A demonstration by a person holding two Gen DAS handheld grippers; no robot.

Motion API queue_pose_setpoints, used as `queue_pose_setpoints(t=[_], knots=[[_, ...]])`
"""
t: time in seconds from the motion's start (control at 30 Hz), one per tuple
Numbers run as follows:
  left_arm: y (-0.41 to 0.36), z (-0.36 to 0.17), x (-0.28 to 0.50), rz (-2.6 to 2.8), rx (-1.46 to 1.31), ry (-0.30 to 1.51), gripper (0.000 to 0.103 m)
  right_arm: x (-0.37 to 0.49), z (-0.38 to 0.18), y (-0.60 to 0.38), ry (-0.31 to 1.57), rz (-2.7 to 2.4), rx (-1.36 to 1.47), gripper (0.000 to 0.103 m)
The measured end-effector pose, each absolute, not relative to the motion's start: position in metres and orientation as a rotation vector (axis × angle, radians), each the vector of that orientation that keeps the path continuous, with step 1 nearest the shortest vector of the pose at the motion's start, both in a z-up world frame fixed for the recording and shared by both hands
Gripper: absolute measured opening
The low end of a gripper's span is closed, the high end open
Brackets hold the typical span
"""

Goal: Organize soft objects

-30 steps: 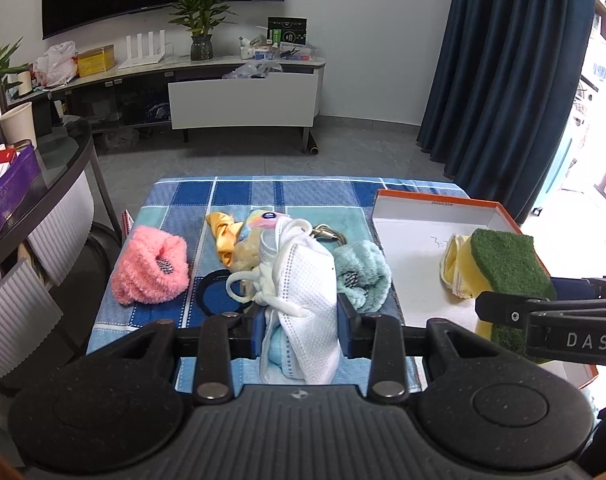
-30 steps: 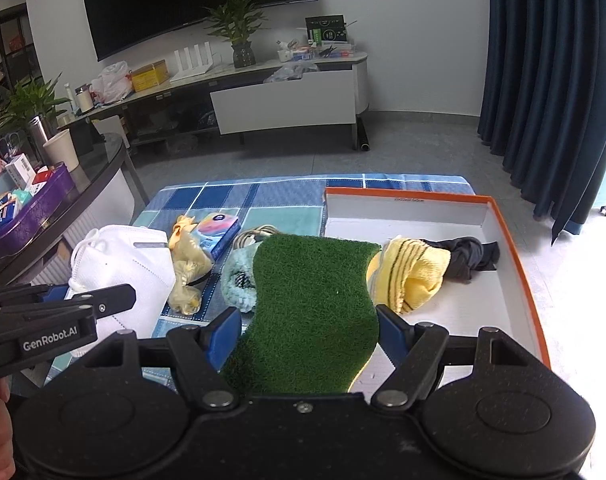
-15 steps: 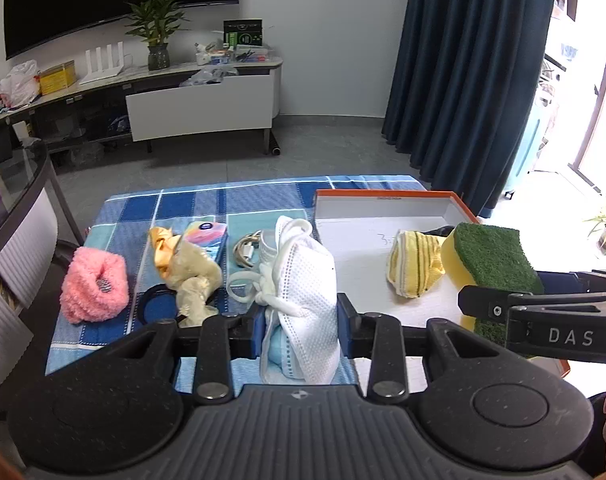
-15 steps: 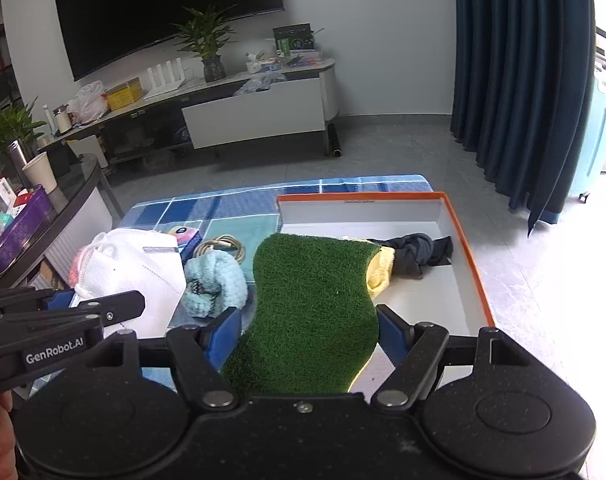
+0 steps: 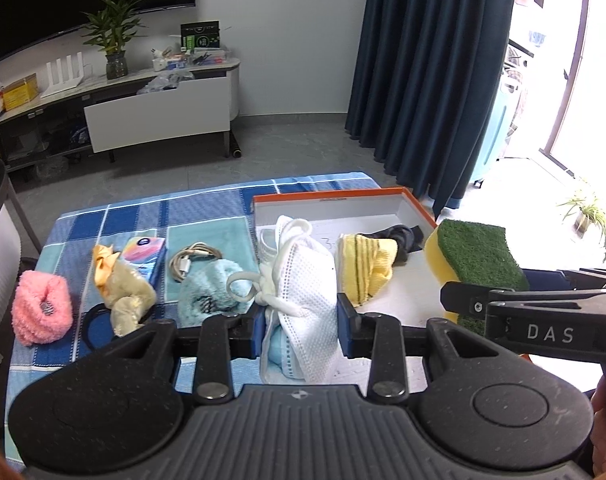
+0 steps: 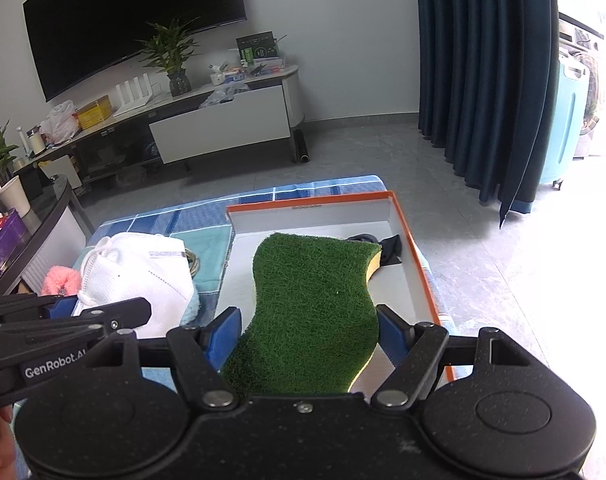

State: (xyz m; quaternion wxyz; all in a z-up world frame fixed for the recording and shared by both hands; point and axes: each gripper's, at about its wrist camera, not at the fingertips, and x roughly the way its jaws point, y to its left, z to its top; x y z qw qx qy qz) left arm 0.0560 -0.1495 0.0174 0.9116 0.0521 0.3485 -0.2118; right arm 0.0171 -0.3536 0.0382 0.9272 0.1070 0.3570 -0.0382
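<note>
Clamping a white mesh face mask with looped ear cords (image 5: 303,280), the left gripper (image 5: 299,326) has its blue-padded jaws pressed against both sides of the bundle, a pale blue layer showing at its lower end. It hangs over the near left edge of the shallow white box with an orange rim (image 5: 419,208). Beside it, the right gripper (image 6: 307,330) squeezes a wavy green-topped yellow scouring sponge (image 6: 311,300) across its narrow waist, held above the inside of that box. Lying in the box are a folded yellow ribbed cloth (image 5: 367,264) and, touching it at the far side, a crumpled dark grey cloth (image 5: 399,236). Out on the blue checked tablecloth (image 5: 207,208) sit a fluffy light blue scrunchie (image 5: 207,288), a coiled beige cable (image 5: 193,258), a colourful tissue packet (image 5: 145,254), a crinkled yellowish fabric piece (image 5: 123,292) and a fuzzy pink scrunchie (image 5: 41,312)
</note>
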Motion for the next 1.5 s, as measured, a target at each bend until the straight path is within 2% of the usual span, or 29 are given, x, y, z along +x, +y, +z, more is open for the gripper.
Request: queue_pose_setpoints(t=[1.5], knots=[[-0.207, 0.002, 0.072, -0.535, 0.173, 0.751, 0.035, 0.041, 0.039, -0.396, 0.72, -0.136, 0.207, 0.087]])
